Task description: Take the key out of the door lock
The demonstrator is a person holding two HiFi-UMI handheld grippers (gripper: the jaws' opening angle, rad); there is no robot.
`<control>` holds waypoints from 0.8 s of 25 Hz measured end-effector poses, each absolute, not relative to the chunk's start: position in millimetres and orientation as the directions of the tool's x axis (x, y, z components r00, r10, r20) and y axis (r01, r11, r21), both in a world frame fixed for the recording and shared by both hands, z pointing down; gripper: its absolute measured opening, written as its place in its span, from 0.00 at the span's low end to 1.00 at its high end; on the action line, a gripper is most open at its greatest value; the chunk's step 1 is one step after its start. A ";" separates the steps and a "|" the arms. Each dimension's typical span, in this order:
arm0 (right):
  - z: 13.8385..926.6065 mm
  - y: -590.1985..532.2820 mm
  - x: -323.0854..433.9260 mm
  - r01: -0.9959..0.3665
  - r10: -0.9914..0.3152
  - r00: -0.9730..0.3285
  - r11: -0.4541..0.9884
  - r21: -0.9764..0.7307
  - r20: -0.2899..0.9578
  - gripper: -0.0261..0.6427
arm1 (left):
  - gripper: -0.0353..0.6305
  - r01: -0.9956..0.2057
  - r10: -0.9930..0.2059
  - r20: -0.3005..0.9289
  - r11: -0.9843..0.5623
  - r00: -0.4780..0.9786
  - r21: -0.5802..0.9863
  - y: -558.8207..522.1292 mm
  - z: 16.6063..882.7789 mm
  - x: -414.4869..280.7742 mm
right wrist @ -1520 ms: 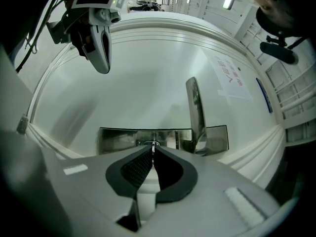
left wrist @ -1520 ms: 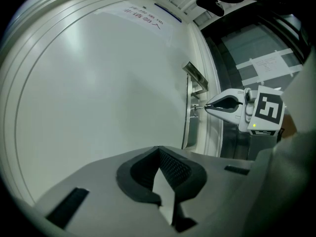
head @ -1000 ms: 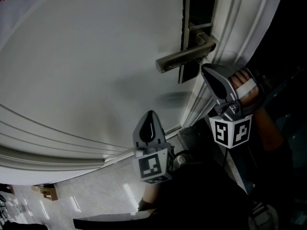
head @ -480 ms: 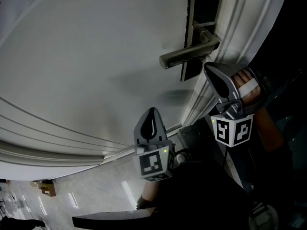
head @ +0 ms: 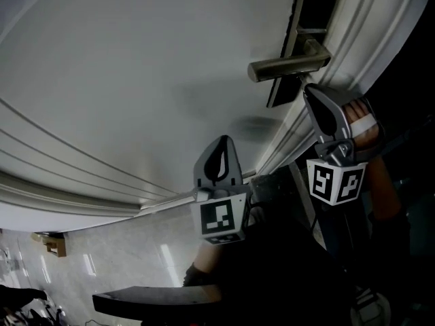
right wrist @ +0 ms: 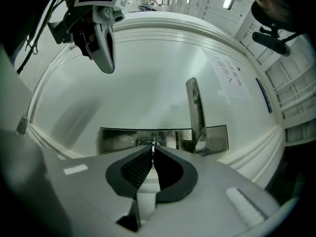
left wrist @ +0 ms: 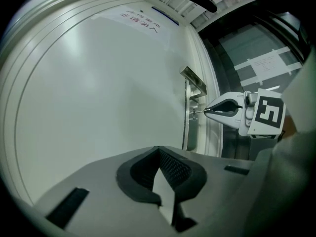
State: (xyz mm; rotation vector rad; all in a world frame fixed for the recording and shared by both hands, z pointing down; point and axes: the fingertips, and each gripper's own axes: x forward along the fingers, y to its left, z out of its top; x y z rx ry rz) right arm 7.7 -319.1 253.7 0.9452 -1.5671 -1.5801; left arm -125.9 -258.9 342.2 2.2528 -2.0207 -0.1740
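Observation:
The white door carries a metal lever handle on a dark lock plate. In the right gripper view the plate lies just beyond my right gripper, which is shut on the thin key at the keyhole. The left gripper view shows the key as a short pin between the right gripper and the plate. My left gripper is shut on nothing, off the door, below and left of the handle.
The moulded door frame runs close beside the lock on the right. A person's hand holds the right gripper. A paper notice is stuck on the door. Tiled floor shows below.
The head view has swung, so the handle and both grippers sit further right in the picture. The right gripper stays at the lock plate below the handle; the left keeps its place.

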 end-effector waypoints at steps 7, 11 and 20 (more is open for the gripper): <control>251.0 -318.8 6.0 -0.004 -0.879 -0.476 -0.019 1.000 -0.019 0.06 | 0.05 -0.979 -0.994 -0.050 -0.107 0.099 0.175 -263.5 334.8 -129.0; 252.6 -317.8 4.9 -0.002 -0.880 -0.474 -0.012 1.000 -0.012 0.06 | 0.05 -0.980 -0.994 -0.046 -0.106 0.100 0.171 -263.5 333.7 -131.3; 251.8 -319.0 5.2 -0.006 -0.885 -0.465 -0.020 1.000 -0.021 0.06 | 0.05 -0.979 -0.993 -0.049 -0.111 0.104 0.170 -268.0 336.5 -134.4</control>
